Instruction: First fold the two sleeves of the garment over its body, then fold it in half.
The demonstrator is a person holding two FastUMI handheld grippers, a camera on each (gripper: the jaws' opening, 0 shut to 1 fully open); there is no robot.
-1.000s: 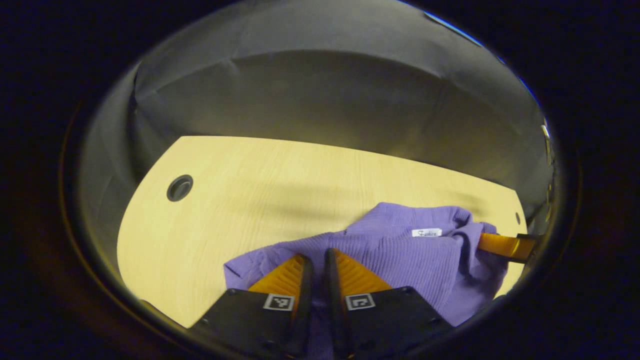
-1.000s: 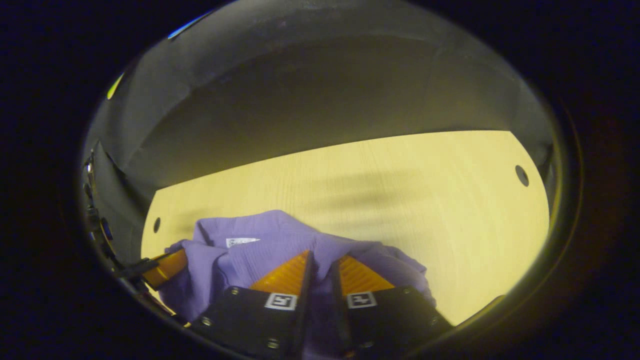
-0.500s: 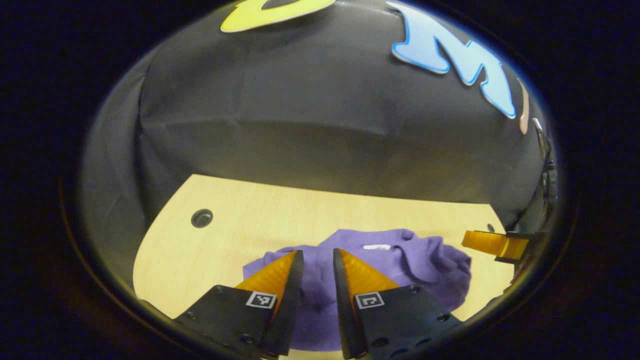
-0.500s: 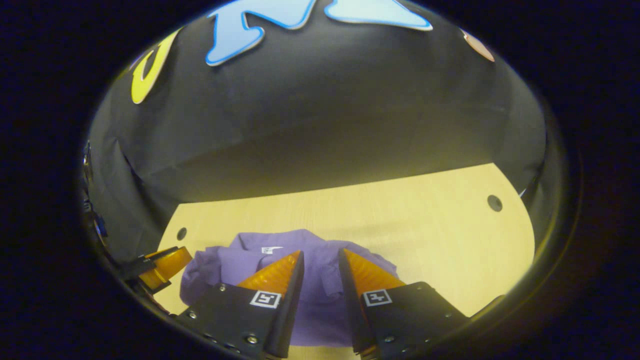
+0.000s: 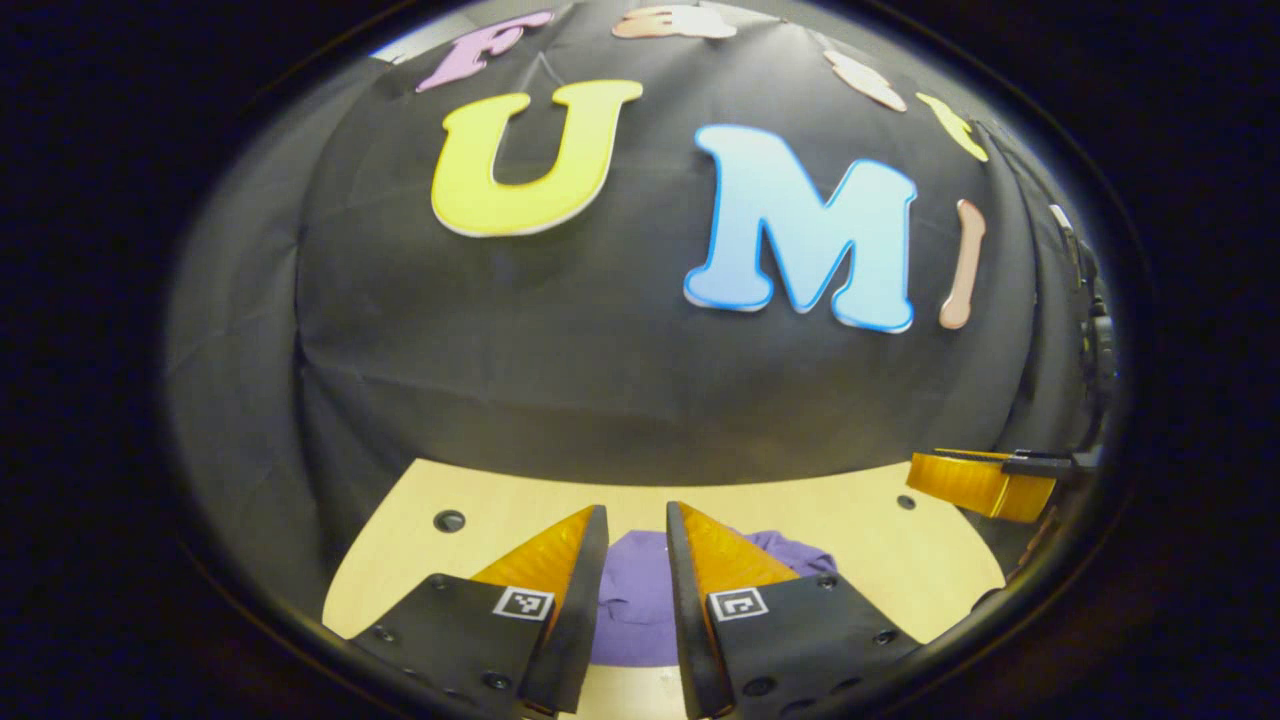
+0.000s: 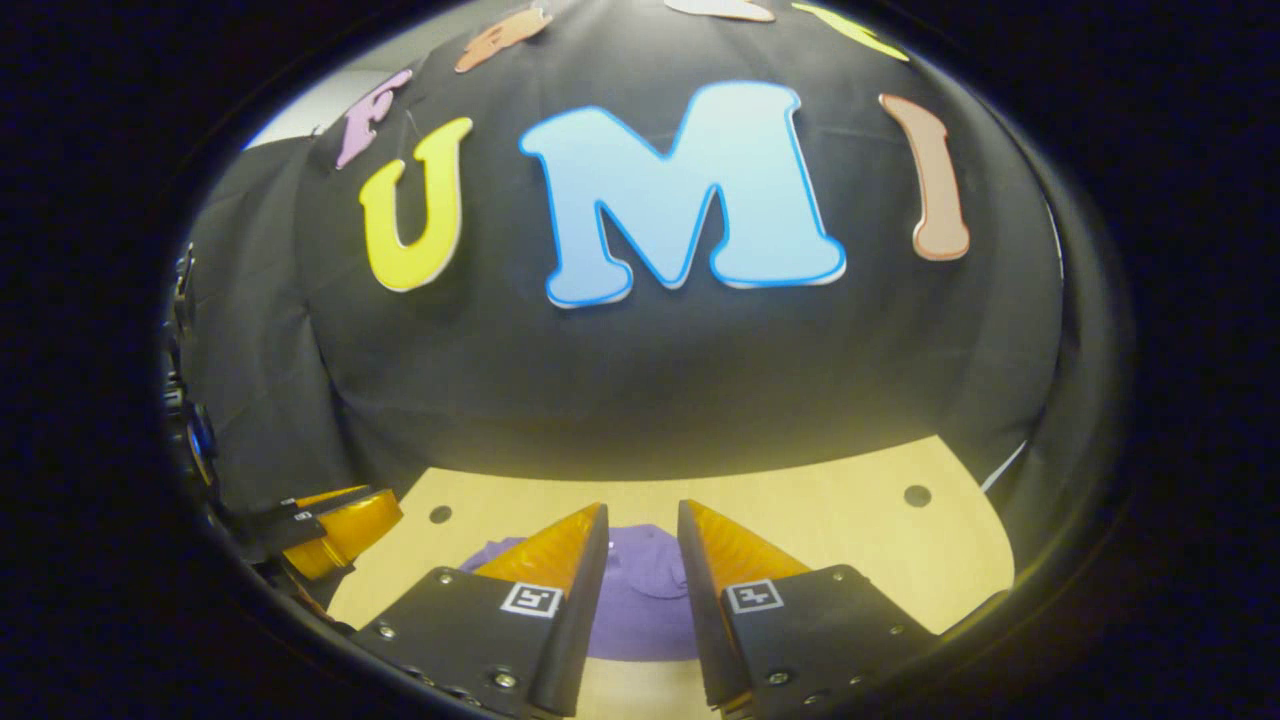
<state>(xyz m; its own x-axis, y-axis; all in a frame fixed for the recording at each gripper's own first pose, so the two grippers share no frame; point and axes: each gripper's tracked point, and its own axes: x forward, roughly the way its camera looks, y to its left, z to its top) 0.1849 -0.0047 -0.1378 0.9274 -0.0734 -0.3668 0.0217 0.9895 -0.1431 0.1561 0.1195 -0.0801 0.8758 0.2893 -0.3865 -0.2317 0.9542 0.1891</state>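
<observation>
Now both grippers up off the pale wooden surface (image 5: 880,560), clear of the cloth. Left gripper (image 5: 636,520) with fingers a narrow gap apart, nothing between them; purple knit garment (image 5: 632,610) seen through that gap, lying bunched on the surface below. Right gripper (image 6: 641,515) likewise parted a little, holding nothing; same purple garment (image 6: 640,600) beneath and beyond its fingers, flat on the wood near the front edge. Right gripper also seen at the right rim of the left gripper view (image 5: 985,483), well apart from the garment. Left gripper at the left rim of the right gripper view (image 6: 340,530). Small round holes (image 6: 916,495) in the surface near its back corners. Black cloth wall (image 6: 650,370) behind.
</observation>
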